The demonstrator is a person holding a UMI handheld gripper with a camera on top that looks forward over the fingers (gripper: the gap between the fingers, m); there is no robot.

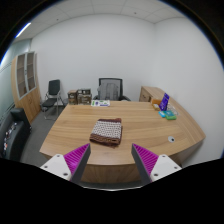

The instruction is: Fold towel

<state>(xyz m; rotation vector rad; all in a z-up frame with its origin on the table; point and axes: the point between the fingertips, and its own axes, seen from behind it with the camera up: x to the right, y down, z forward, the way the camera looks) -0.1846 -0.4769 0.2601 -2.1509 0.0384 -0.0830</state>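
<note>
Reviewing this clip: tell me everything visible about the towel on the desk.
The towel is a small brownish, checked-looking cloth, apparently soft fabric, lying flat and already folded into a rough rectangle with a darker band along its far edge. It rests near the middle of the wooden desk, touching only the desktop. It sits beyond the open gripper, whose fingers are apart and short of it.

Towel (106, 131): soft cloth, matt. Table (150, 130): smooth light wood, slight sheen.
</note>
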